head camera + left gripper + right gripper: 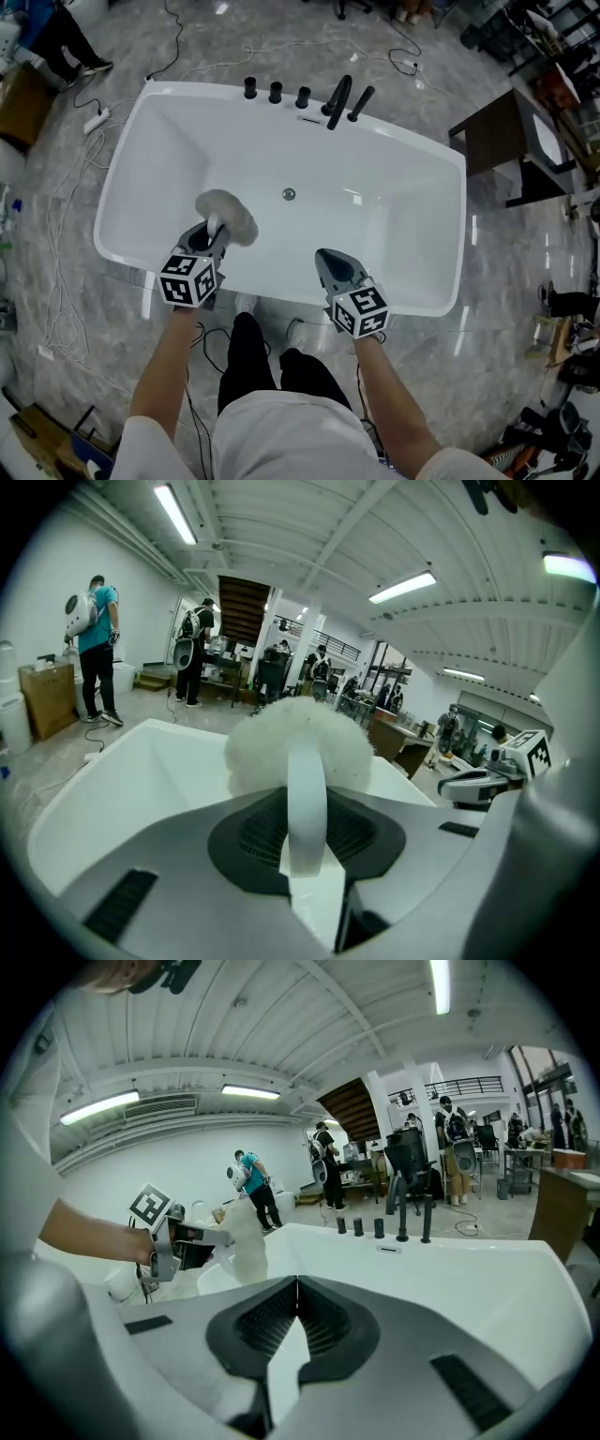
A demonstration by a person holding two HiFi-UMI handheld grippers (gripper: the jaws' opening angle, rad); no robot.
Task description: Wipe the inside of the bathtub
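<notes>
A white freestanding bathtub (141, 131) fills the middle of the head view, with a round drain (289, 194) in its floor. My left gripper (214, 232) is shut on the white handle (307, 799) of a fluffy white duster (228, 216), whose head hangs over the tub's near left part. In the left gripper view the duster (300, 742) sits just beyond the jaws. My right gripper (330, 257) hovers over the tub's near rim, jaws closed together with nothing between them. The right gripper view shows the left gripper (173, 1241) and the duster (242, 1232) at left.
Black taps and a spout (338, 99) line the tub's far rim. A dark side table (502, 141) stands to the right. Cables (70, 225) trail over the marble floor at left. People (94, 644) stand in the far background. My legs (251, 361) are against the tub's near side.
</notes>
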